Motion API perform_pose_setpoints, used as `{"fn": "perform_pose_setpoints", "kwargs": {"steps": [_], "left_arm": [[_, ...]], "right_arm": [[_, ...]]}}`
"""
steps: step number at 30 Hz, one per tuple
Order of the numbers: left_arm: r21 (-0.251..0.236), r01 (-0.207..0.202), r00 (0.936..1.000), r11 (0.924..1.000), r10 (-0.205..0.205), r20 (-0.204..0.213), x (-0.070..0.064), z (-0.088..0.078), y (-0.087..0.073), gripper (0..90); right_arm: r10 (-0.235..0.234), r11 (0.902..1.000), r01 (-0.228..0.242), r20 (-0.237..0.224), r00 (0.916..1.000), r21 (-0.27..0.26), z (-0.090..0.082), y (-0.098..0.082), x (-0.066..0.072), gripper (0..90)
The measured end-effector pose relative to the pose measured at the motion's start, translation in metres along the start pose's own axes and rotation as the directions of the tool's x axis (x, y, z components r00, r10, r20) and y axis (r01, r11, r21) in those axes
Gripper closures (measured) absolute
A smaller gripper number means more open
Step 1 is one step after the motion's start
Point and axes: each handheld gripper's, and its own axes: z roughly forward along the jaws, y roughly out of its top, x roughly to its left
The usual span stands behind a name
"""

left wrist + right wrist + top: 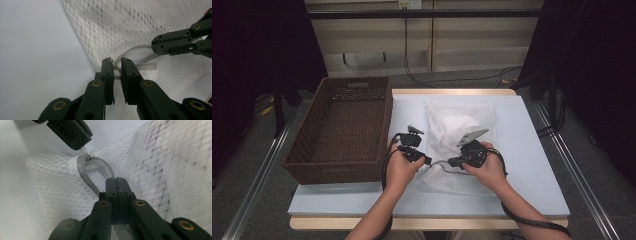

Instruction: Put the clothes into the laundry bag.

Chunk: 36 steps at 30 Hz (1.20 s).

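So I've got a gripper in each hand, both down at the near corner of the white mesh laundry bag [459,132], which lies flat on the white table [532,150] just right of the brown wicker basket [343,127]. Left gripper [117,65] has its jaws nearly together, pinching the little zipper pull [115,67] right at the bag's corner. Right gripper [116,182] is clamped tight on the zipper edge [86,173], the grey strip that curls up off the mesh. Both grippers sit close together, tips pointing at each other
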Motion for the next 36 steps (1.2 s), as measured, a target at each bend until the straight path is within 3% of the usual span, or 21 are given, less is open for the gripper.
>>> {"fn": "perform_pose_setpoints", "kwargs": {"steps": [7,10,13,23,26,32,35,36], "left_arm": [[0.02,-0.025,0.9996,0.9995,0.025,0.016,-0.005,0.008,0.005,85.1],[0.023,-0.034,0.9978,0.9991,0.033,0.058,-0.006,0.014,0.003,85.2],[0.024,-0.051,0.9962,0.9984,0.049,0.073,-0.011,0.018,0.001,82.1],[-0.027,-0.058,0.998,0.9979,0.059,0.025,-0.006,0.008,-0.007,58.4],[-0.04,-0.048,0.9988,0.9981,0.048,0.005,-0.004,0.004,-0.011,55.4],[-0.011,-0.019,0.9998,0.9998,0.019,0.005,0.0,0.002,-0.022,49.3],[0.014,-0.026,0.9996,0.9996,0.026,0.014,0.001,0.005,-0.028,50.9],[0.026,-0.01,0.9996,0.9996,0.01,0.025,0.0,0.006,-0.03,51.7]], "right_arm": [[0.007,1.0,-0.007,-0.011,0.9999,-0.002,0.0,-0.001,-0.001,90.0],[0.008,1.0,-0.008,-0.01,0.9999,-0.004,0.0,-0.002,-0.001,89.9],[0.012,0.9999,-0.013,-0.008,0.9999,-0.001,-0.001,-0.002,-0.001,89.9],[0.013,0.9999,-0.013,-0.007,0.9999,0.001,-0.001,0.0,-0.001,89.7],[0.012,0.9999,-0.012,-0.002,0.9999,0.001,-0.002,0.002,0.0,89.5],[0.014,0.9999,-0.014,0.005,0.9999,0.007,-0.003,0.003,0.0,89.5],[0.013,0.9999,-0.013,-0.003,0.9999,0.002,-0.002,0.002,0.0,89.4],[0.014,0.9999,-0.014,-0.001,0.9999,0.003,-0.003,0.002,0.0,89.2]]}}
